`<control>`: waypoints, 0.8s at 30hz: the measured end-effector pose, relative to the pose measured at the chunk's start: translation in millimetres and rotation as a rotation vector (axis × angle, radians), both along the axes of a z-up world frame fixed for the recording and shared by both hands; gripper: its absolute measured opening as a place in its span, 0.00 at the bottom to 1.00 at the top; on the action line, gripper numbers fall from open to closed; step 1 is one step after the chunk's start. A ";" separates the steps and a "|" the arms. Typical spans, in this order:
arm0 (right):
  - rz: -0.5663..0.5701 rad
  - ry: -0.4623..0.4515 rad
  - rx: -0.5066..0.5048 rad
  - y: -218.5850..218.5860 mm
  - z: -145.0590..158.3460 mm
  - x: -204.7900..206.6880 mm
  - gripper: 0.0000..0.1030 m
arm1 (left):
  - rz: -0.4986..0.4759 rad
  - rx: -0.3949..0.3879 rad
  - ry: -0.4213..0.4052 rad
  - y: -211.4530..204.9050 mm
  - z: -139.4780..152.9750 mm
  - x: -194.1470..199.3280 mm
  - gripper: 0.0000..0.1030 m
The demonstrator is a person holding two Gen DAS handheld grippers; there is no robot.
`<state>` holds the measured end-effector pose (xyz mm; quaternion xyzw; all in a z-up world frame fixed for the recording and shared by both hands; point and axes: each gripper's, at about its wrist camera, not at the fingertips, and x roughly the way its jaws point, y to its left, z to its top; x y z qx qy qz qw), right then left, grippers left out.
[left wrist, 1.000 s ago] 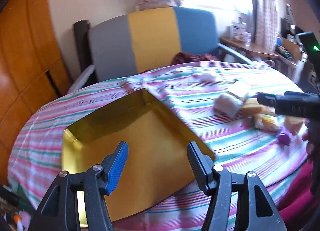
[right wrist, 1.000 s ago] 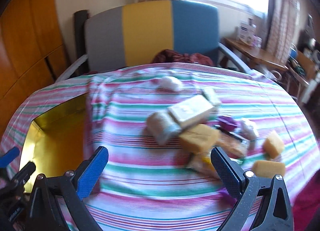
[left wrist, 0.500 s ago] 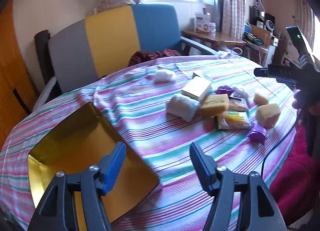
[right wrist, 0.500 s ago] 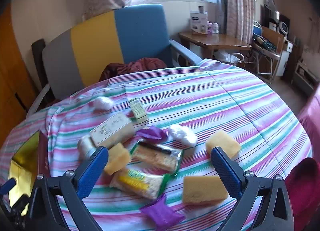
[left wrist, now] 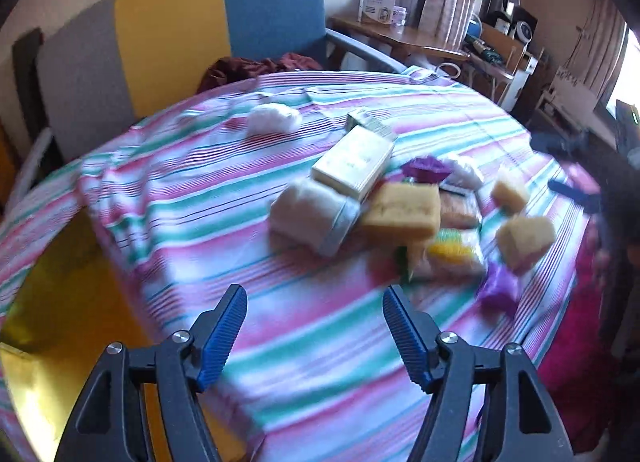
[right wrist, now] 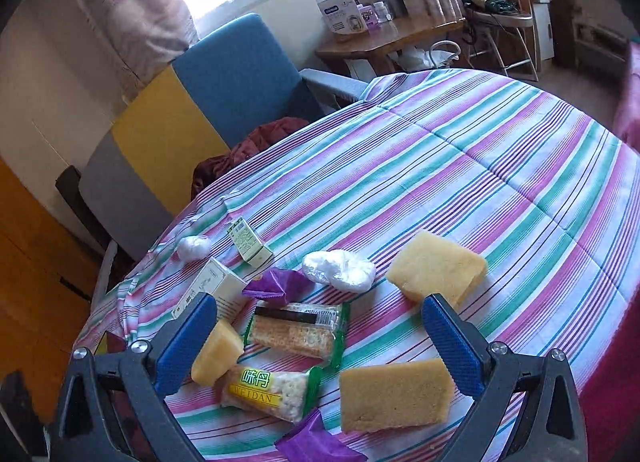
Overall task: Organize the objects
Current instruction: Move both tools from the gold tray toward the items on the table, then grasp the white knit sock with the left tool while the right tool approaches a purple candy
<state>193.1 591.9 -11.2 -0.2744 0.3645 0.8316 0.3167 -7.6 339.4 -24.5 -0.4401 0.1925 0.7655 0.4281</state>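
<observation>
**Both grippers spread and empty over the striped tablecloth's clutter**

A tablecloth (right wrist: 460,166) of pink, green and white stripes covers a round table. The right gripper (right wrist: 320,320), its ribbed blue pads wide apart and holding nothing, hangs over a loose cluster. Between its fingers lie a crinkly clear cracker packet (right wrist: 298,328) and, nearer the camera, a green-and-yellow WEIDAN packet (right wrist: 268,388). A porous yellow sponge wedge (right wrist: 216,354) touches the left pad; a flat sponge slab (right wrist: 394,396) lies just inside the right pad; a third sponge block (right wrist: 438,268) sits beyond that pad. Past the crackers lie a crumpled purple wrapper (right wrist: 278,282), a white plastic wad (right wrist: 340,268), two small cardboard cartons (right wrist: 248,242) and a second white wad (right wrist: 194,247).

The left gripper (left wrist: 316,328) also holds nothing; its jaws have just been opening and now stand spread. The blurred cluster, led by a wrapped white bundle (left wrist: 314,214) and a cream carton (left wrist: 354,162), lies beyond its tips. A shiny gold tray (left wrist: 60,302) sits at the gripper's left.

A second ago that tray filled the left view; now it has slid to the edge, and the right view has swung from the tray side onto the cluster.
</observation>
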 end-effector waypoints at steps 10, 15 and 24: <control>0.067 -0.012 -0.024 -3.1 -4.7 -10.1 1.00 | -0.046 -0.080 0.029 48.7 -24.5 -34.8 0.67; 0.088 -0.013 -0.024 -3.3 -4.9 -11.7 1.00 | -0.108 -0.107 0.013 67.1 -36.6 -42.4 0.68; 0.099 -0.034 -0.011 -4.0 -6.2 -16.2 1.00 | -0.070 -0.062 -0.011 78.3 -49.2 -61.3 0.58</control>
